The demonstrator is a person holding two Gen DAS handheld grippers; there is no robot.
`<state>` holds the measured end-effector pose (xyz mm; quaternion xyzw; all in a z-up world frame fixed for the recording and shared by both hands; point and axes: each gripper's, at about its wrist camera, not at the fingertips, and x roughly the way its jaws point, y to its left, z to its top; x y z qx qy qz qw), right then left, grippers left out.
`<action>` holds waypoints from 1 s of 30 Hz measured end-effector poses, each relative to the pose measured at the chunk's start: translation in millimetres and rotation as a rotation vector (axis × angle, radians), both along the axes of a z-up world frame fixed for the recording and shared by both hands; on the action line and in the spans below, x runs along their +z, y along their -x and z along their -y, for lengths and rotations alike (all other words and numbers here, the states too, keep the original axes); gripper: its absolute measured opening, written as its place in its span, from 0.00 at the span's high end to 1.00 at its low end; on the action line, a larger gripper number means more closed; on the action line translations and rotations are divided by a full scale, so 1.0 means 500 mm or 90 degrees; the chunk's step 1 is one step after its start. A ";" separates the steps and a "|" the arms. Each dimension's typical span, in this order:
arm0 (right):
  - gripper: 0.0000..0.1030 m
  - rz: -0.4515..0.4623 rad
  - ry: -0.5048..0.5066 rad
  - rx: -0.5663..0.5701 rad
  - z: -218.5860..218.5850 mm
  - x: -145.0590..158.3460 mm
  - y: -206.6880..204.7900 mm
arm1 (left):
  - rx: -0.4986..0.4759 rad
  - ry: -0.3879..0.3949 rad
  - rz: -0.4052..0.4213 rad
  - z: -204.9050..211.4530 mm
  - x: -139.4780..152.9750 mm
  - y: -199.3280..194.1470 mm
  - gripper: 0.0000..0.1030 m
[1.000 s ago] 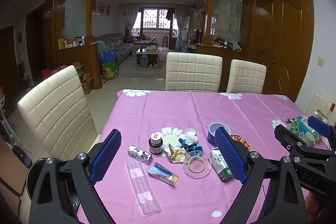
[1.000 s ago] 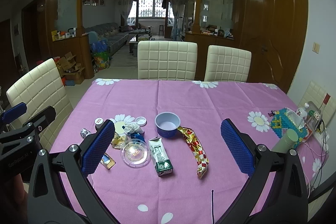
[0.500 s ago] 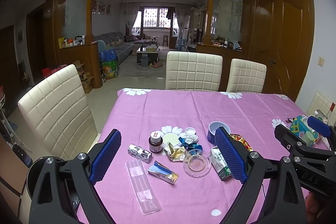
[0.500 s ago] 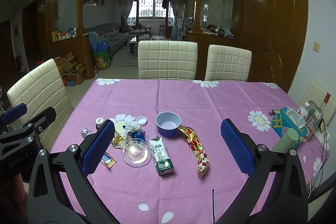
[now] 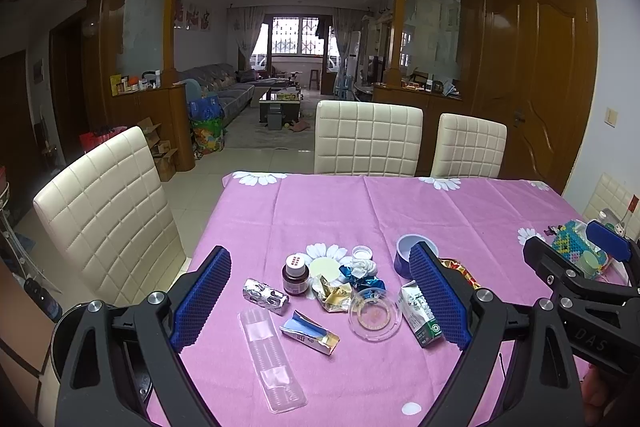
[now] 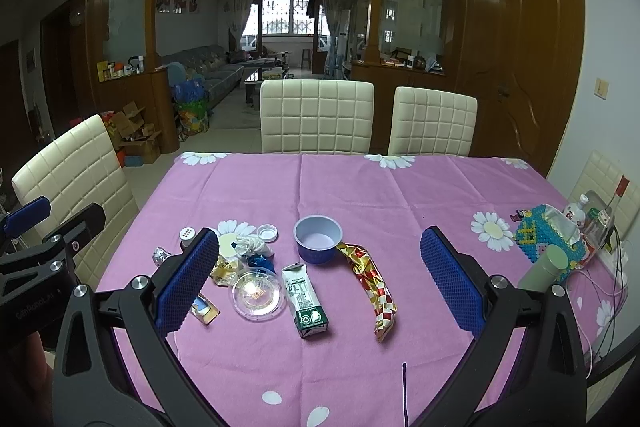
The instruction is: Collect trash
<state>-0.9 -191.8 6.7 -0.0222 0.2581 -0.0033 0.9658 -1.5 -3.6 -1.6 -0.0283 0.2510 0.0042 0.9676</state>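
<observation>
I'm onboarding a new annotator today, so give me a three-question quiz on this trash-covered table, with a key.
1. True or false: the left gripper holds a piece of trash.
2. Which item lies nearest the table's near edge in the left wrist view? A) blue cup B) clear plastic tray C) brown bottle
3. In the right wrist view, what lies directly right of the milk carton?

Key
1. False; both it and the right gripper are open and empty.
2. B.
3. The long red-and-gold foil wrapper, lying apart from the carton.
</observation>
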 end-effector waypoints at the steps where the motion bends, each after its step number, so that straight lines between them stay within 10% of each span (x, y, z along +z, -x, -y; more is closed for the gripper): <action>1: 0.03 0.000 0.000 0.000 0.001 0.000 0.000 | 0.000 0.000 0.000 0.000 0.001 0.000 0.14; 30: 0.03 -0.005 -0.001 0.000 -0.001 -0.004 -0.003 | -0.002 0.001 -0.003 -0.002 -0.001 0.002 0.14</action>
